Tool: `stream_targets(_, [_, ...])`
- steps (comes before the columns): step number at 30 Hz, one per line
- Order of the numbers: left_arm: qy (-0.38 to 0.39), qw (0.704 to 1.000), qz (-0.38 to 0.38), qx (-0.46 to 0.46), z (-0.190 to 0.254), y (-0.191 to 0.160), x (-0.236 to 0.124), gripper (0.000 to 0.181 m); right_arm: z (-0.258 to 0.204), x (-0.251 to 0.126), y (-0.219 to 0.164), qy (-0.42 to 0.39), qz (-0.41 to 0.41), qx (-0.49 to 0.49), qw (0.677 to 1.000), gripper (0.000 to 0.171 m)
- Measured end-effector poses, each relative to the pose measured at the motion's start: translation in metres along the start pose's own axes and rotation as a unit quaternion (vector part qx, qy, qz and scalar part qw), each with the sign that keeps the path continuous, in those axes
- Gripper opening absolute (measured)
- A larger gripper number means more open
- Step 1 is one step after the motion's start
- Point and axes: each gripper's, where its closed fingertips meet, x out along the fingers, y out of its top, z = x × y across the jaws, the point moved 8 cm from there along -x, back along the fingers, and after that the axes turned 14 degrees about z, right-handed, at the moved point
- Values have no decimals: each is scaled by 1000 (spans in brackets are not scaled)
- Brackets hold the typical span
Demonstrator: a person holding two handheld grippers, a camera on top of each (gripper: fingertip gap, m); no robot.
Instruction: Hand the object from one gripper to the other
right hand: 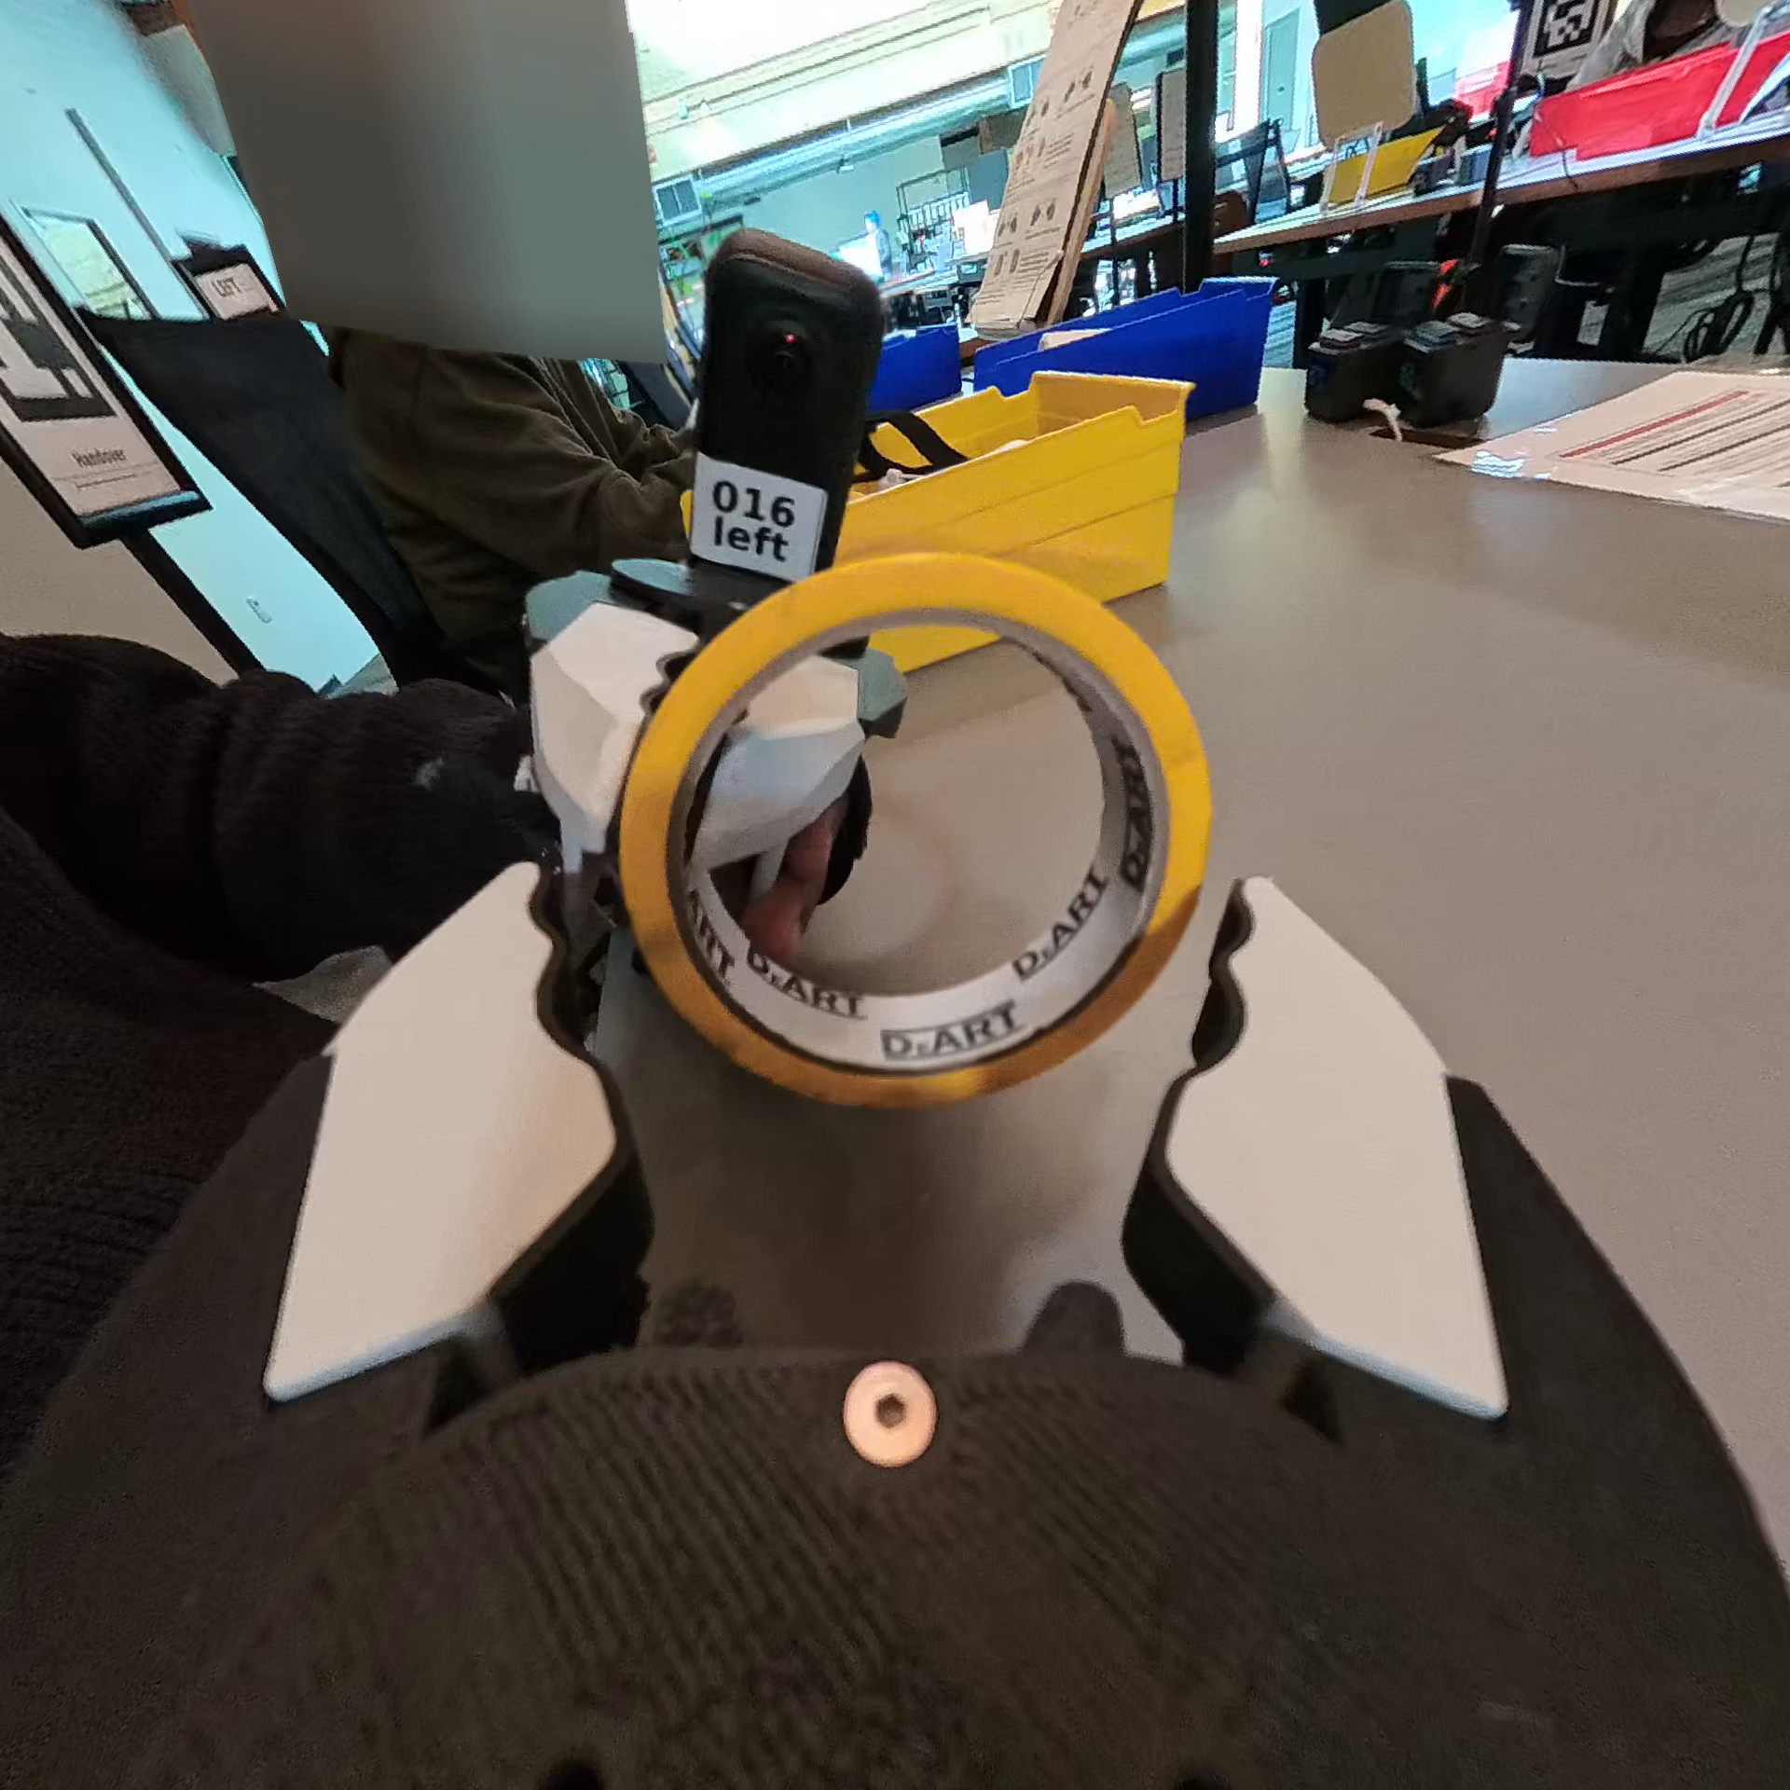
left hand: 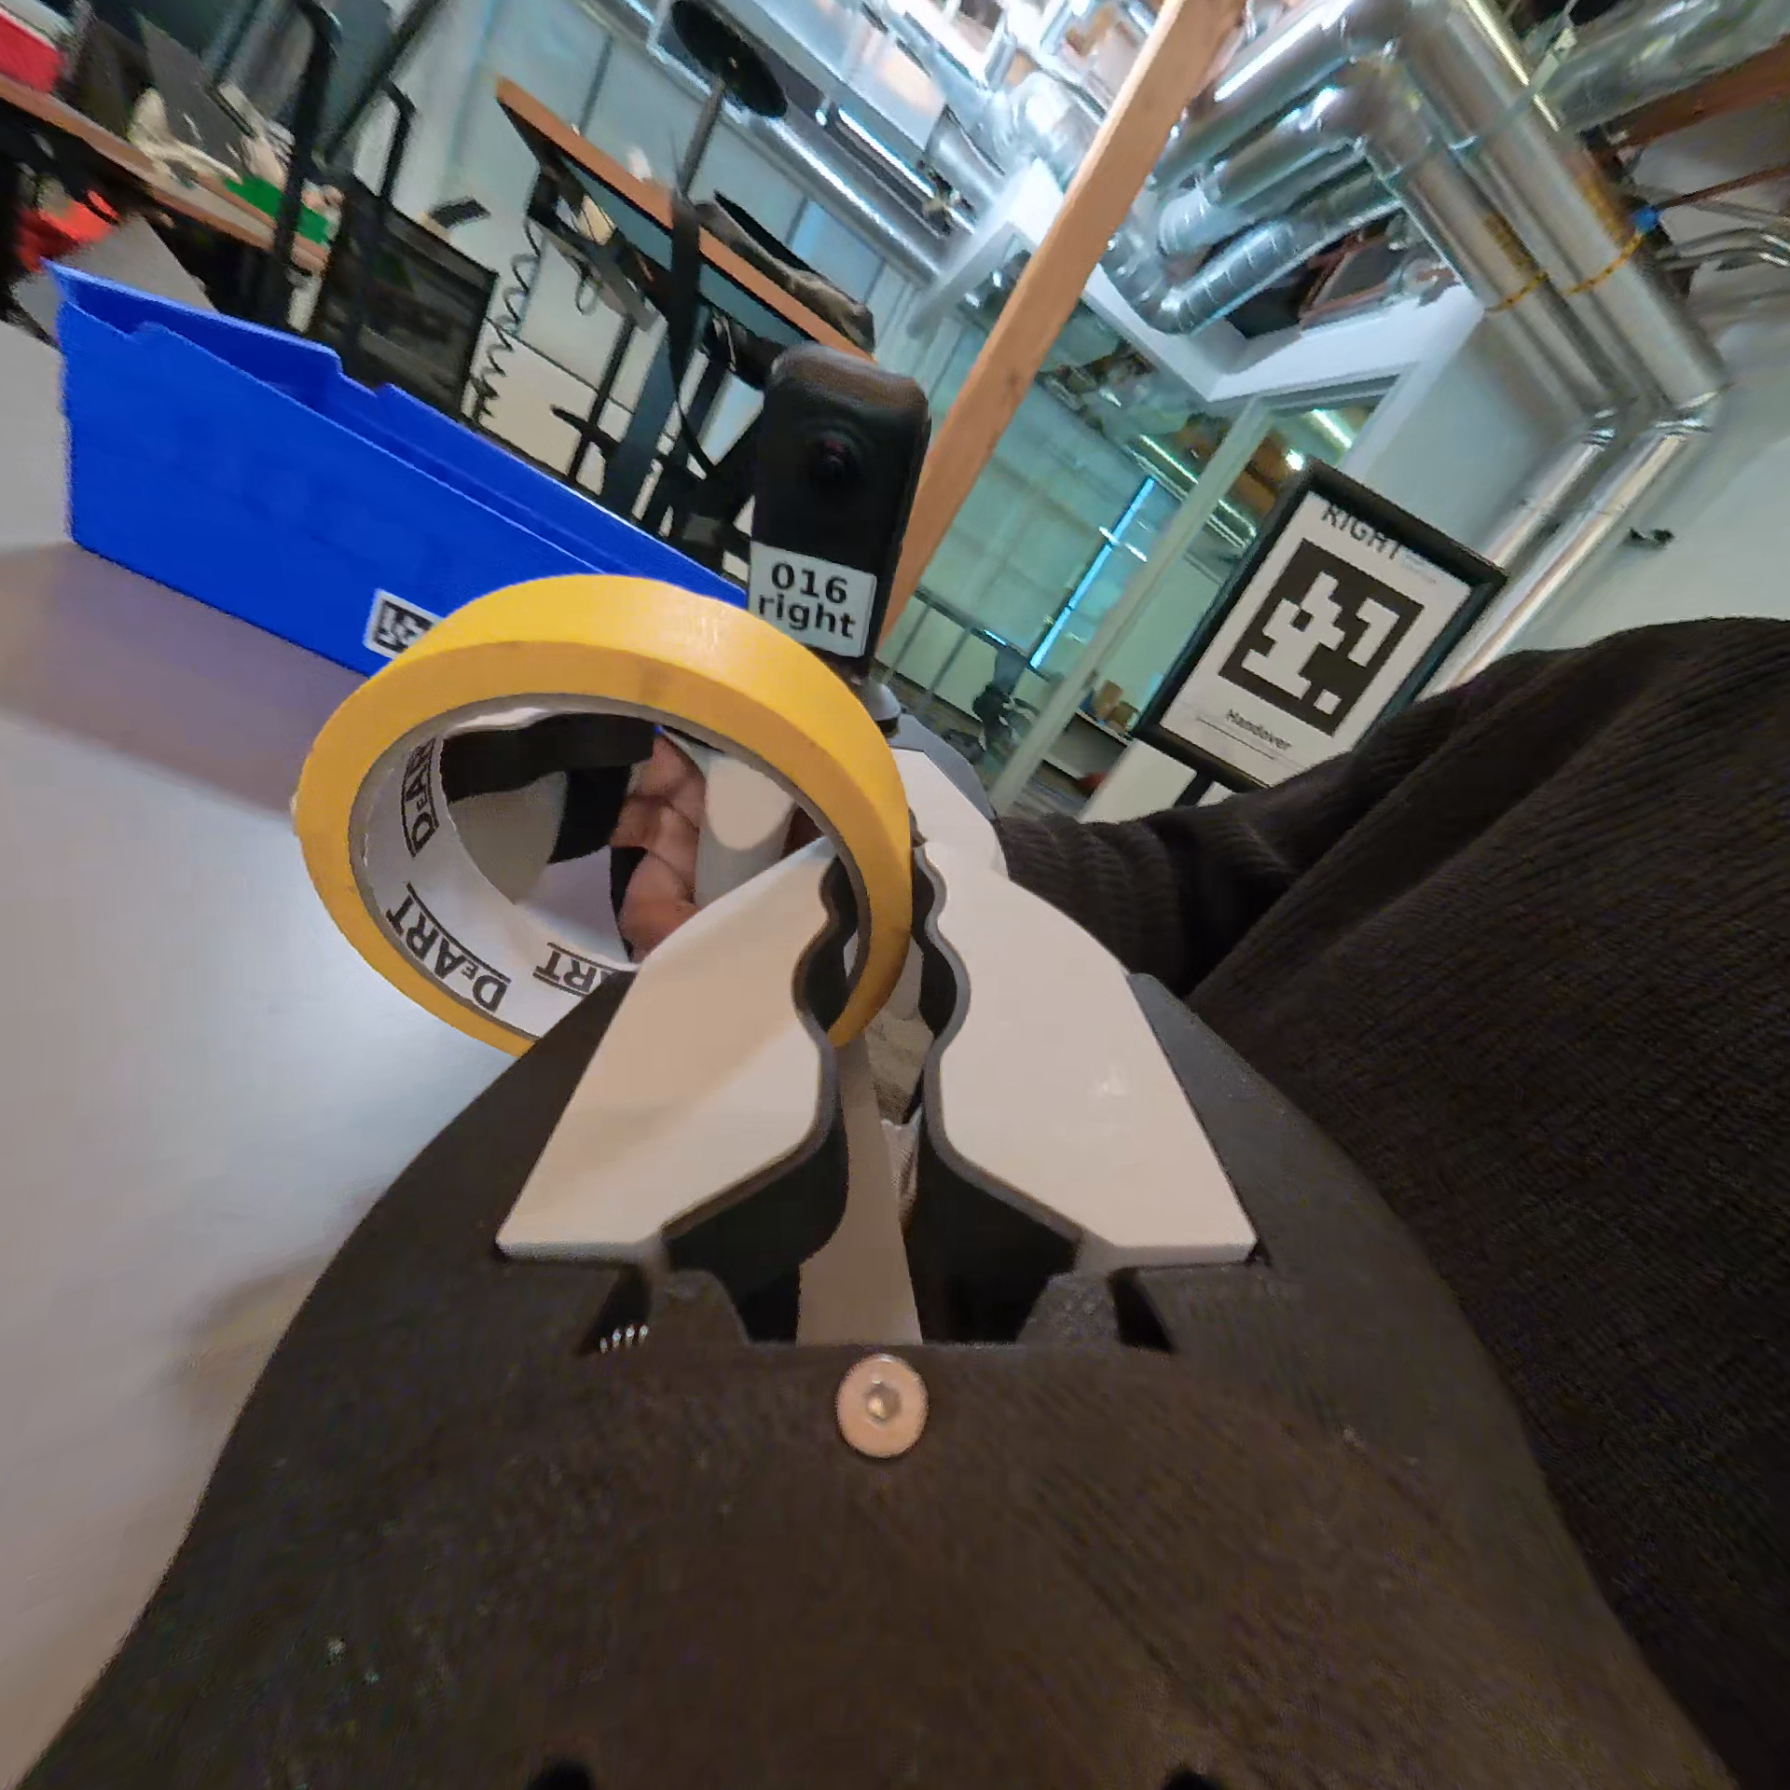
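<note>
Left gripper [left hand: 877,872] clamps a yellow tape roll [left hand: 620,678], white-cored; right gripper [right hand: 886,930] spread wide, empty.

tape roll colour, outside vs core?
Tape roll: yellow outside, white inner core with black print. Clearest in the right wrist view.

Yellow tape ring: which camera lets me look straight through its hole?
The right wrist view: the yellow tape ring faces it squarely between the open right tongs. The left wrist view shows it tilted, its rim pinched by the left tongs.
</note>
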Motion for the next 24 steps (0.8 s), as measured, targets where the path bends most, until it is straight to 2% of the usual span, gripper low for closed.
stream_targets(6, [-29,999,-15,-33,3,-5,4,9,-6,2,-2,-1,-29,-65,997,118])
stream_targets(11, [-35,999,-2,-31,3,-6,3,10,-7,2,0,-1,-38,-65,997,117])
stream_targets(12, [-38,999,2,-29,3,-6,3,13,-7,2,0,0,-40,-63,997,117])
stream_targets(16, [-36,999,33,-16,4,-1,1,49,-5,3,-1,-6,-44,-41,998,116])
stream_targets(18, [-35,997,63,-10,5,7,-3,50,-2,1,1,-11,-34,-25,999,116])
stream_targets(21, [25,991,124,44,-1,23,-17,53,3,-3,7,-15,-3,23,1000,116])
stream_targets(22, [47,986,145,69,-2,29,-22,68,5,-5,9,-14,8,45,999,116])
stream_targets(24, [105,970,189,113,-3,40,-27,133,9,-7,11,-6,28,100,995,116])
